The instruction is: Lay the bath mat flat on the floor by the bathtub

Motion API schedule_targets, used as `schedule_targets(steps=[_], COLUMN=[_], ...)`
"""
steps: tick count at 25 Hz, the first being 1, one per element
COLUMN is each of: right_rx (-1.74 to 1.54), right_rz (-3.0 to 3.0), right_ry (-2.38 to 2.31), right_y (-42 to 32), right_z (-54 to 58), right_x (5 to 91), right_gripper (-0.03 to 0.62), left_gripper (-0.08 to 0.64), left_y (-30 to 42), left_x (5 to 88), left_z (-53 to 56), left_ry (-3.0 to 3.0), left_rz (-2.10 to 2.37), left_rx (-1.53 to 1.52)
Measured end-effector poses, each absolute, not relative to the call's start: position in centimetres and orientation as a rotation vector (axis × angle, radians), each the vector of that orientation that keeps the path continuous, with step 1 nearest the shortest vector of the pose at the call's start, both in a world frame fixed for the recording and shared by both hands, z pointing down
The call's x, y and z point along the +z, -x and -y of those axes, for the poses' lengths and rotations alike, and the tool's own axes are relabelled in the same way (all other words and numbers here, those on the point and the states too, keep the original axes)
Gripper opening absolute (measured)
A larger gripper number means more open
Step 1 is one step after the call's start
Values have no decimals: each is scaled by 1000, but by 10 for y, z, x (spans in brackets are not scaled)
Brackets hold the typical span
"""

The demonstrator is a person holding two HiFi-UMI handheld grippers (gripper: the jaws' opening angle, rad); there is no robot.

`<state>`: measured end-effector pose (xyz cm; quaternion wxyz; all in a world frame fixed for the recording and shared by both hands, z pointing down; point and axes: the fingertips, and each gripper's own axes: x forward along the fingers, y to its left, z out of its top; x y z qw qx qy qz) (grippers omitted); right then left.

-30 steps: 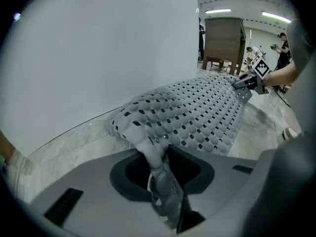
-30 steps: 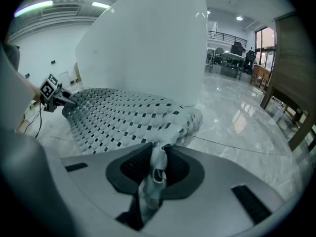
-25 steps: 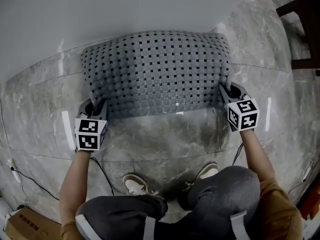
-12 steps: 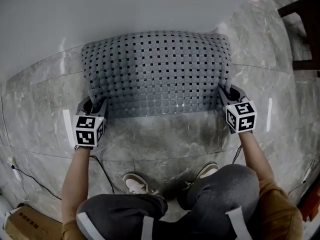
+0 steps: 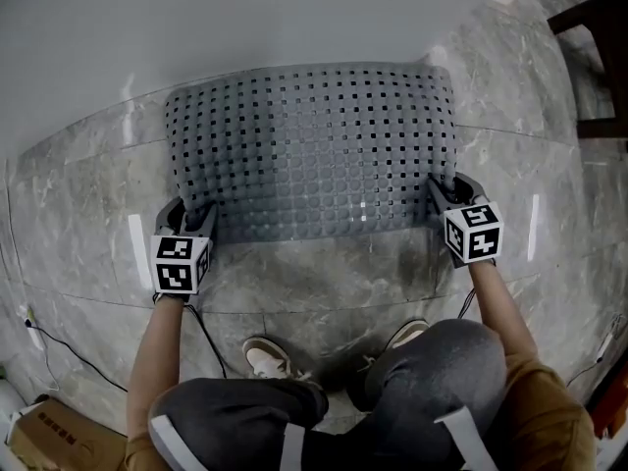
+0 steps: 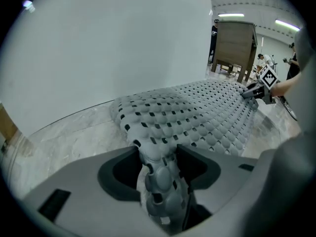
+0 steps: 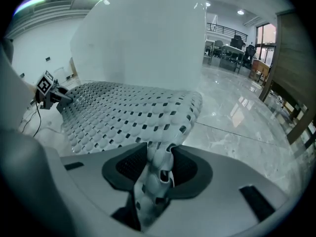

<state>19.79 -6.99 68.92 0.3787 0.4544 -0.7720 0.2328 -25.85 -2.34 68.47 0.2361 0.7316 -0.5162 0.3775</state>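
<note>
Seeming soft and floppy, the bath mat has its near corners between left tool and right tool, both jaws just opening, grip released.

Shows glossy grey marble floor, white bathtub behind, brown wooden cabinet beyond, cardboard box at left, 2 ceiling strip lights.

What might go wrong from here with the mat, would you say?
The left gripper and right gripper have just been opening their jaws, with corners of the bath mat bunched between them. Pulling back could snag a hole and drag the mat askew; the corners may also stay curled.
</note>
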Motion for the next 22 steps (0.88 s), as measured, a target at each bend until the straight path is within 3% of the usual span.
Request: schedule_targets(steps=[7, 13, 17, 22], right_rx=[591, 591, 525, 493], right_rz=[1961, 1965, 1964, 1981], right_ry=[-1132, -1167, -1169, -1190], right_y=[-200, -205, -212, -218], right_z=[71, 73, 74, 76], right_x=[688, 676, 663, 654], right_gripper=[153, 220, 261, 261], left_gripper=[261, 349, 356, 373], left_y=[267, 265, 264, 262], left_x=[686, 674, 655, 649], left_z=[22, 26, 29, 32], left_ry=[-1953, -2000, -2077, -2094], left_rz=[1488, 1532, 1581, 1610], left_rx=[956, 929, 915, 889])
